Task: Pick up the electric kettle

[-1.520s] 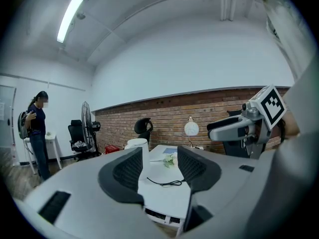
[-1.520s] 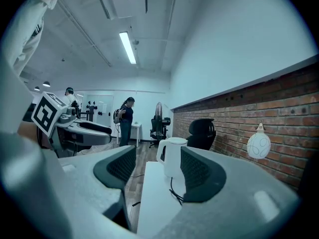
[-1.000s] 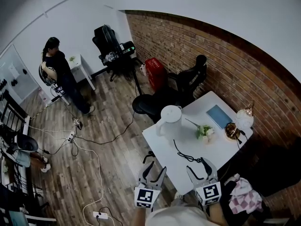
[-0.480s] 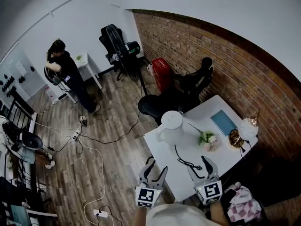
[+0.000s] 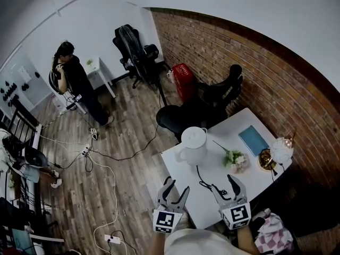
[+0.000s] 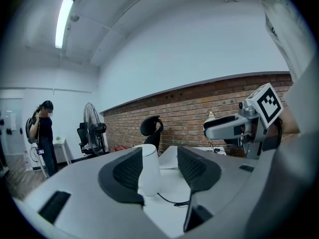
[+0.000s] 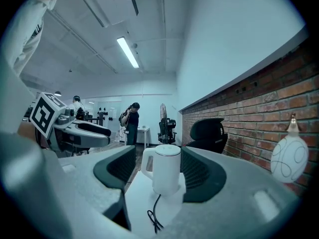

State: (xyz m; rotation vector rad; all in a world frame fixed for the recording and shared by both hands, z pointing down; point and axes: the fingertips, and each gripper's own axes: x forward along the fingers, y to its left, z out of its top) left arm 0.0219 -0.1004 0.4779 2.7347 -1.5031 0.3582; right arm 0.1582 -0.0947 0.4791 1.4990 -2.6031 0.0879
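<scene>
The white electric kettle (image 5: 193, 142) stands on its base at the far left corner of the white table (image 5: 234, 129), and its black cord (image 5: 204, 180) trails toward me. My left gripper (image 5: 176, 188) hovers just off the table's near left edge, open and empty. My right gripper (image 5: 223, 185) is over the near edge by the cord's coil, jaws also apart with nothing between them. Both point level at the kettle, well short of it. The kettle (image 6: 148, 169) shows far off between the left jaws, and the kettle (image 7: 166, 168) sits centred between the right jaws.
On the table lie a small flower bunch (image 5: 234, 157), a blue pad (image 5: 252, 139), a bowl (image 5: 264, 158) and a round glass lamp (image 5: 281, 149). A black office chair (image 5: 212, 97) stands behind the table by the brick wall. Cables cross the wooden floor (image 5: 106, 163); a person (image 5: 77, 84) stands far left.
Both grippers have drifted forward toward the table; the right one now reaches over its near edge by the cord. The kettle has not moved. Jaws look unchanged.
</scene>
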